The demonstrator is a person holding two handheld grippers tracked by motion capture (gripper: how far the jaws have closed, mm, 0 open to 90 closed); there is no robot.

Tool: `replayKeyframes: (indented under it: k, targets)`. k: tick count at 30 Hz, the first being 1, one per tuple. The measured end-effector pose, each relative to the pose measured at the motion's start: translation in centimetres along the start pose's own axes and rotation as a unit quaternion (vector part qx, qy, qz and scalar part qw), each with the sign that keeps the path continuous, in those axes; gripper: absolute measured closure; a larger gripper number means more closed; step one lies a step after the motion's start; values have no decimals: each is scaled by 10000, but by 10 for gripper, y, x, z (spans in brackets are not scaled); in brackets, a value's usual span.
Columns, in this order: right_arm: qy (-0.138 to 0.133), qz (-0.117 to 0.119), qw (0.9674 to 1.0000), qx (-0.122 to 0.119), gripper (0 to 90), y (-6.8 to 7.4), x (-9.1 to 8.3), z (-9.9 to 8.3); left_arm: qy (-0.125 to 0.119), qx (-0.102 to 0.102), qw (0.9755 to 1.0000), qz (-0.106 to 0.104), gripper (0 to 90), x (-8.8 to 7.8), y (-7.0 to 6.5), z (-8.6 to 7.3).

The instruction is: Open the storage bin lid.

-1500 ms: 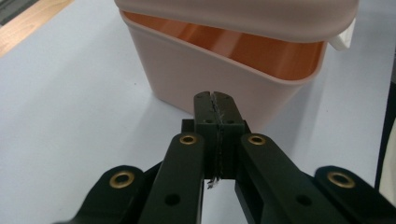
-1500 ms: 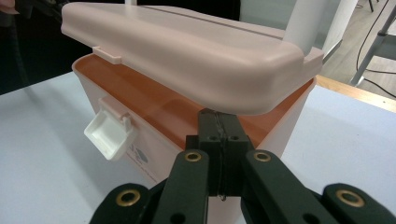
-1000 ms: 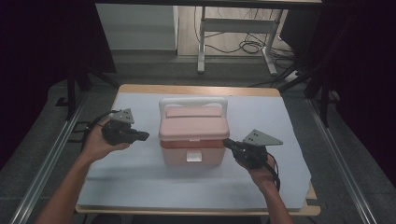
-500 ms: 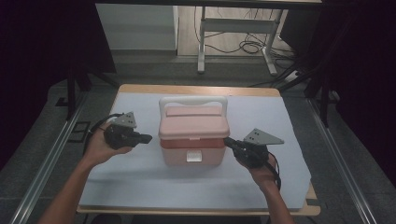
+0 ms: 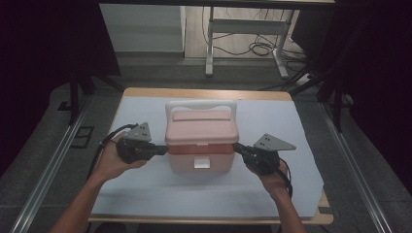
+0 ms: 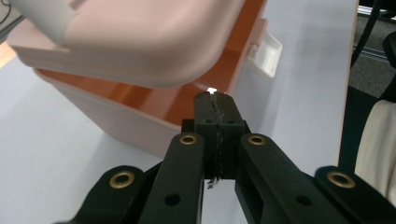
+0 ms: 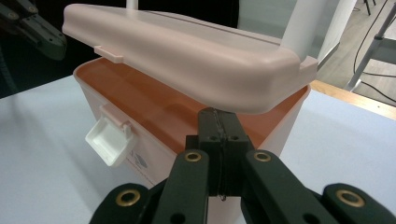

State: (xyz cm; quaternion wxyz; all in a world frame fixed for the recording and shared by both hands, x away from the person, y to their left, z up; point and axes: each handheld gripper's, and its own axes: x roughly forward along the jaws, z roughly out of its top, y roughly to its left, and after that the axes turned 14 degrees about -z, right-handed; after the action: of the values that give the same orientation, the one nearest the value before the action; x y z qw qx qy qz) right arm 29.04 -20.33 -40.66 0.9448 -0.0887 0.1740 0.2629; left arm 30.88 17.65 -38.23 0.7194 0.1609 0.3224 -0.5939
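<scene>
A pink lidded box point(image 5: 200, 145) with a white handle point(image 5: 200, 104) stands mid-table on the pale mat. Its lid point(image 7: 187, 51) is lifted off the rim, baring an orange inside point(image 7: 154, 100), and the white front latch point(image 7: 108, 140) hangs loose. My left gripper point(image 5: 164, 149) is shut and empty, its tip at the box's left side, just under the lid's edge point(image 6: 215, 95). From the other side my right gripper point(image 5: 236, 145) is also shut and empty, its tip under the lid's right edge point(image 7: 219, 114). Whether either tip touches the lid I cannot tell.
The pale mat point(image 5: 145, 194) covers a wooden table whose edge point(image 5: 204, 93) shows at the back. Metal rails point(image 5: 53, 160) run along the floor on both sides. A desk frame with cables point(image 5: 243, 46) stands beyond the table.
My left gripper has moved right, from clear of the box up to its left side. The right gripper has stayed put at the right side.
</scene>
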Motion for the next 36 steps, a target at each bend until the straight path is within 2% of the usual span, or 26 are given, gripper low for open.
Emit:
replayKeyframes:
  k: [12,23,36]
  targets:
    - [-26,-1,10000,7,900,-1,0,0,-160,-169,9997,-41,900,14,-16,3]
    - [-30,-35,10000,4,900,0,-2,2,-124,-147,9998,-89,900,34,-25,9]
    - [-30,-22,10000,-6,900,0,-1,3,-314,-190,9991,-199,900,59,-29,15]
